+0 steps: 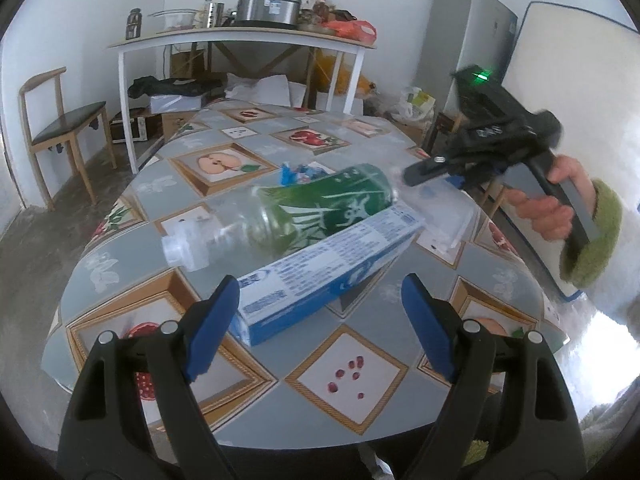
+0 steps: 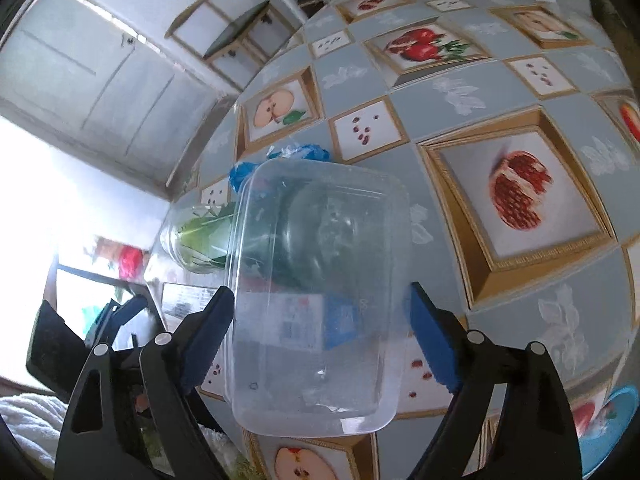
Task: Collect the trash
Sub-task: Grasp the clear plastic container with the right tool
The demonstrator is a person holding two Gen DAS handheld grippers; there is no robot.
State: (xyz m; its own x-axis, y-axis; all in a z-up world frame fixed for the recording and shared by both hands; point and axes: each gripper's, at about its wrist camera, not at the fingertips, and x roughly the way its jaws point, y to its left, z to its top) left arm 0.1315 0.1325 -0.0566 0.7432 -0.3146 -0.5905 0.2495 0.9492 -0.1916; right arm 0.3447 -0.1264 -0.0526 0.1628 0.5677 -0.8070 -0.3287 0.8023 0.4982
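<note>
Nearest in the left wrist view, the left gripper [image 1: 316,320] stands wide open, its blue pads matte and flat, with the near end of a rectangular cardboard carton [image 1: 320,268] lying between the tips; the pads do not press it. The carton is blue and white, printed with small text, and runs from 6 o'clock toward 2 o'clock across the table [image 1: 348,364], whose glossy oilcloth shows grey diamonds and framed fruit pictures. Just beyond it, touching its far side, one clear plastic bottle [image 1: 288,216] lies on its side with a green label, neck pointing to 9 o'clock (whether anything is in it I cannot tell). At 12 o'clock behind the bottle sits one crumpled blue wrapper [image 1: 298,172]. At 3 o'clock a hand [image 1: 548,204] with a fuzzy green cuff grips the black handle of the right gripper [image 1: 436,170].

In the right wrist view, the right gripper [image 2: 322,320] has its jaws spread on either side of one clear, rounded rectangular plastic container [image 2: 320,300]; it fills the gap, though contact with the pads is unclear. The container appears empty, and the bottle and carton show through its hazy walls. A wooden chair [image 1: 60,132] stands far off at 10 o'clock.
</note>
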